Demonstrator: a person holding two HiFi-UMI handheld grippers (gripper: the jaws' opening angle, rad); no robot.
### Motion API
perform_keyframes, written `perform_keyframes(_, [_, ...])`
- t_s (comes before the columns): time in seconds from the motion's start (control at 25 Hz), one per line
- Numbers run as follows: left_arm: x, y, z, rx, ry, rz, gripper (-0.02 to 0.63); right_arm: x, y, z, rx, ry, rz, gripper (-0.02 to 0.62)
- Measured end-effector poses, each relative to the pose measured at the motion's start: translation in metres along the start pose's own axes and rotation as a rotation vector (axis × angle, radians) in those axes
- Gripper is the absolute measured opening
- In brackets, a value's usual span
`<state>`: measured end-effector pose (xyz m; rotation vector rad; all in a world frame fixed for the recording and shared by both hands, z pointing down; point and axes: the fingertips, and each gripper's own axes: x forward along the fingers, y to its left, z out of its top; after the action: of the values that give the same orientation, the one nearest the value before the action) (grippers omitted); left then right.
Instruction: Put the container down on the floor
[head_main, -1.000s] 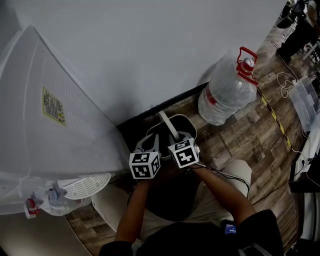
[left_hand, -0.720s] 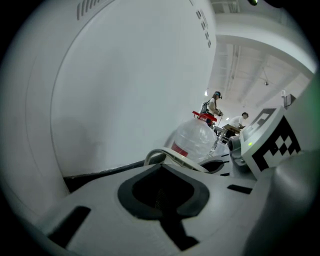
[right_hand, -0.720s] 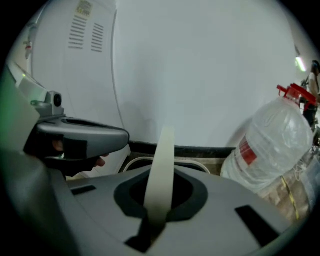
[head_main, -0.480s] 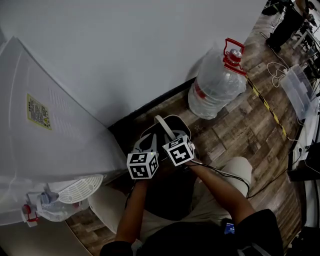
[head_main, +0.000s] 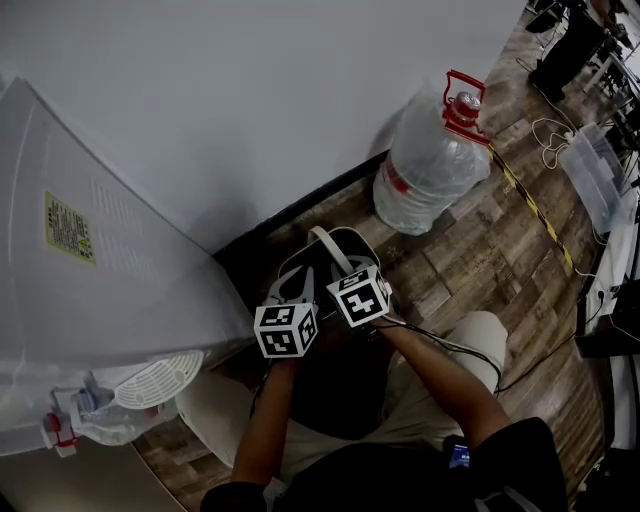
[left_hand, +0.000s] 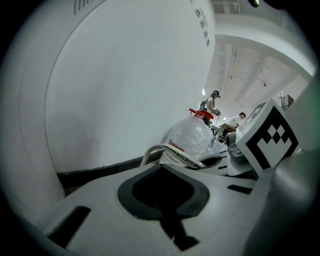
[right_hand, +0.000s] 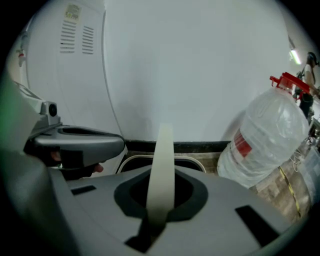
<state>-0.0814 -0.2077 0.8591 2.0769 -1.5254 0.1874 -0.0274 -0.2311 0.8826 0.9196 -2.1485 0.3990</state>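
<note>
**Container held by its handle, close to the wall's foot**

Your right gripper (right_hand: 156, 220) has its jaws closed on the cream handle (right_hand: 162, 165) of the container (head_main: 322, 262), and the strap runs straight up out of the slot between them. Your left gripper (left_hand: 167, 222) sits just beside it with its jaws drawn together, and nothing shows between them. The container's cream rim (left_hand: 172, 152) curves just ahead of it.

The container hangs in front of your knees, with its far rim close to the dark baseboard (head_main: 290, 218) at the foot of the wall (head_main: 260, 90). No view shows whether its base touches the wooden floor (head_main: 480, 260).

On your left, the slanted side of the white appliance (head_main: 100, 260) comes right up near the container, so that side is tight. On your right there is a strip of bare planks, then the big water bottle (head_main: 430, 175) with the red cap, well apart from the container. A yellow-and-black line (head_main: 540, 225) and loose cables (head_main: 550, 140) lie beyond the bottle.

Compared with a second ago, both marker cubes and the container sit almost where they were. Only your head has turned a little: the bottle now shows higher and further left, and the appliance's yellow label (head_main: 70, 228) has slid towards the left edge.
</note>
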Motion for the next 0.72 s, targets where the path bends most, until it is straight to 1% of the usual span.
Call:
perform_keyframes(0.28, [0.006,-0.007,-0.001,-0.001,-0.001,-0.016,0.017,0.001,-0.024,-0.005,0.036,0.004,-0.041,0.031])
perform_keyframes(0.44, [0.011,-0.015,-0.005,0.015,0.015,-0.035,0.017,0.002,-0.038,-0.013,0.084,0.008,-0.061,0.031])
perform_keyframes(0.56, [0.016,-0.021,-0.005,0.027,0.023,-0.053,0.017,0.003,-0.051,-0.013,0.068,0.016,-0.084,0.031])
perform_keyframes(0.72, [0.022,-0.029,-0.004,0.041,0.028,-0.076,0.017,0.006,-0.062,-0.016,0.077,0.028,-0.095,0.031])
